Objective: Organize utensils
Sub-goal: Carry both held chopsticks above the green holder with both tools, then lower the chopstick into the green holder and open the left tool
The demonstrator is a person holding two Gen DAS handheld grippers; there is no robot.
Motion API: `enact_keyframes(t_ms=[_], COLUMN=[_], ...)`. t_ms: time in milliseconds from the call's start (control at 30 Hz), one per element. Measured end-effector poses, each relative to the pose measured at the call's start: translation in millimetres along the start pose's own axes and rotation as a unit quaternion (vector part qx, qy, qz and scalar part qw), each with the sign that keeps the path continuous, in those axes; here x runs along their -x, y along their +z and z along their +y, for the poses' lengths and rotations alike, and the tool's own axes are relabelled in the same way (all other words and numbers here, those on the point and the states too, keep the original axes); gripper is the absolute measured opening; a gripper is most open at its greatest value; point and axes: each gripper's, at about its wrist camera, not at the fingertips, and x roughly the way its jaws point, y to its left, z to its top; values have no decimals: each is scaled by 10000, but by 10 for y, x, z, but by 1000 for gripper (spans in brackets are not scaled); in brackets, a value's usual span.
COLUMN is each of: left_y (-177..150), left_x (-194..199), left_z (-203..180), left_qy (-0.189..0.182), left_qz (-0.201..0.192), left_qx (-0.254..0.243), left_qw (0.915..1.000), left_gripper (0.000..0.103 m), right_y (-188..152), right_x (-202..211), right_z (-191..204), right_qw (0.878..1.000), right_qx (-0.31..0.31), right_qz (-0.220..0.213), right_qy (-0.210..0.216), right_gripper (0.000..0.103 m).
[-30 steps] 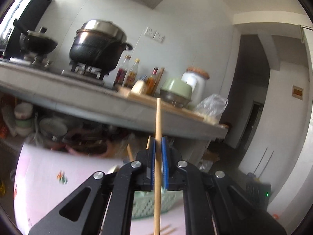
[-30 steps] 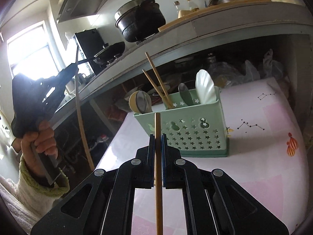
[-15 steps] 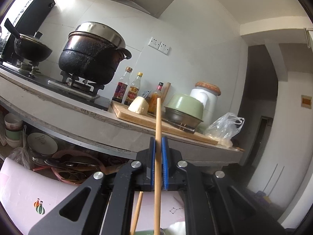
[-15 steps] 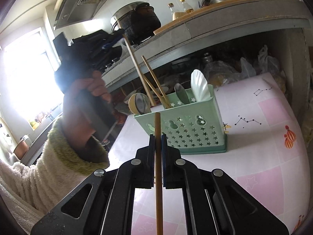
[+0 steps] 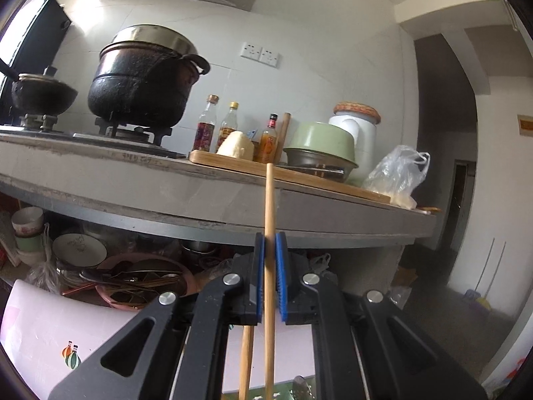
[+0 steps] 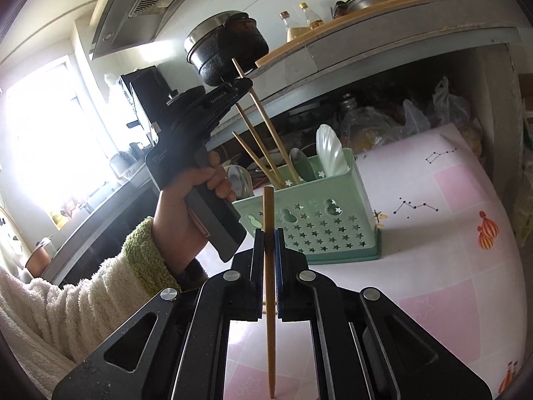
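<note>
The left gripper (image 6: 240, 88) is pinching one chopstick (image 6: 263, 121) above the green caddy (image 6: 313, 220), its blue pads (image 5: 260, 276) pressed together on the shaft, and the stick's lower end is dipping into the caddy's left part, though the rim is hiding the tip, so whether it is already seated is hard to say. Two more chopsticks (image 6: 256, 153) are leaning in that same part, beside the spoons (image 6: 328, 155) standing further right in the caddy. The right gripper (image 6: 268, 236) is hovering in front of the caddy, clamped on a second chopstick (image 6: 269, 293) whose point is hanging over the pink table cover (image 6: 449, 233).

The main risk is in the release. The held stick is slanting steeply away from the caddy, so if the jaws are letting go before its tip is resting on the floor, it may tip outward over the rim or knock the leaning pair askew. The light plastic caddy may also be sliding or tilting if the stick pushes sideways on its wall. The waiting right-hand chopstick is sitting close in front, where a swinging left hand (image 6: 196, 206) could be brushing it.
</note>
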Motion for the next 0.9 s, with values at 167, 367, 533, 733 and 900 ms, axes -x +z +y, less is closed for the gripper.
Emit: enact_keyframes(t_ms=[167, 367, 533, 733, 900], left_y=[42, 85, 94, 108, 140], left_x=[30, 19, 16, 23, 22], left_z=[-104, -313, -375, -300, -314], left_qy=[-96, -76, -96, -269, -359], left_qz=[312, 757, 973, 1044, 1022], left_qx=[-389, -1231, -1689, -1535, -1515], left_qw=[9987, 9895, 9808, 9823, 9825], left_gripper=[6, 6, 7, 16, 38], right_y=[16, 35, 38, 45, 55], right_x=[38, 93, 127, 151, 173], right_z=[23, 67, 89, 114, 133], right_qw=[10000, 9999, 9997, 9996, 9995], right_qx=[24, 80, 107, 135, 168], right_qz=[-75, -142, -197, -228, -265], right_qy=[12, -22, -34, -37, -65], right_gripper=[4, 4, 4, 4, 4])
